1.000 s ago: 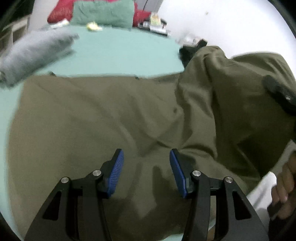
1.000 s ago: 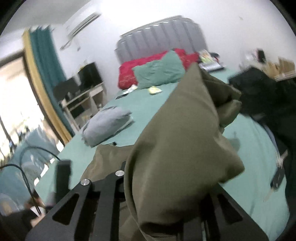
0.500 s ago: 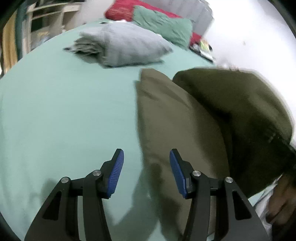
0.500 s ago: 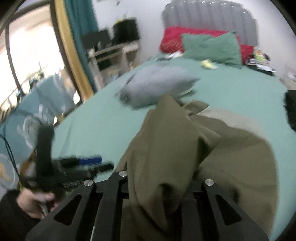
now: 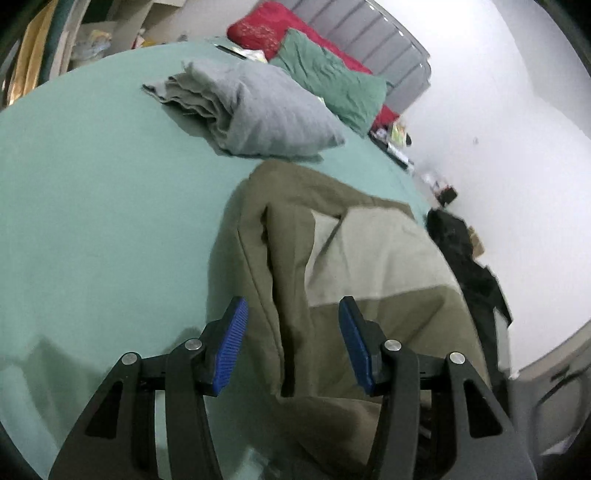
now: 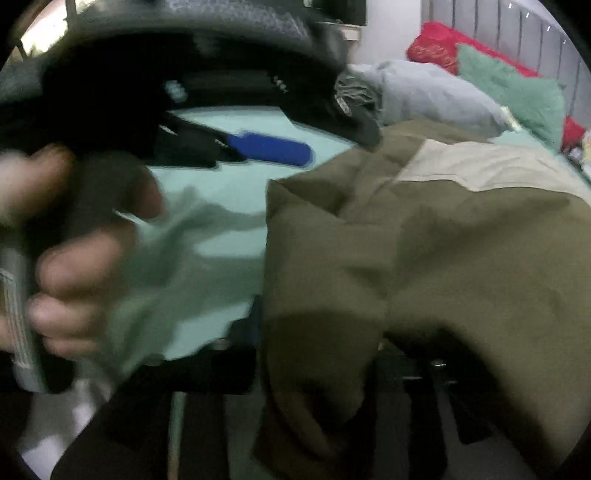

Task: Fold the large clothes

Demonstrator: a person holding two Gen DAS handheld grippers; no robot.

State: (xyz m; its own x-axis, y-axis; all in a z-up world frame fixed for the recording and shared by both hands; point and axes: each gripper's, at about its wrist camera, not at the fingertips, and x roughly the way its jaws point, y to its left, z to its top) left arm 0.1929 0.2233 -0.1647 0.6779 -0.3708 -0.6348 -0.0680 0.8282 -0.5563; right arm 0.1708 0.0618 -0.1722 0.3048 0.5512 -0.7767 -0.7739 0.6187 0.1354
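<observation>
An olive-green garment (image 5: 369,295) lies folded over on the green bed sheet (image 5: 92,221), a paler inner panel (image 5: 369,254) showing on top. My left gripper (image 5: 291,332) hovers open over the garment's near left edge; a ridge of cloth runs between its blue pads (image 5: 232,332) without touching them. In the right wrist view the olive garment (image 6: 443,240) drapes over my right gripper (image 6: 325,343) and hides its fingertips. Its jaws are opening, the finger bodies stand wide apart, and loose cloth hangs between them. A hand (image 6: 74,258) holds the left gripper, whose blue pad (image 6: 269,149) shows close by.
A folded grey blanket (image 5: 258,110) lies beyond the garment. A green pillow (image 5: 332,85) and a red one (image 5: 258,33) lean on the grey headboard (image 5: 369,33). Black clothes (image 5: 465,258) sit at the bed's right edge by the white wall. Shelves (image 5: 92,37) stand far left.
The right gripper carried the raised olive cloth down and across toward the left gripper, folding the garment over. The left wrist view swung from the spread cloth to its left edge.
</observation>
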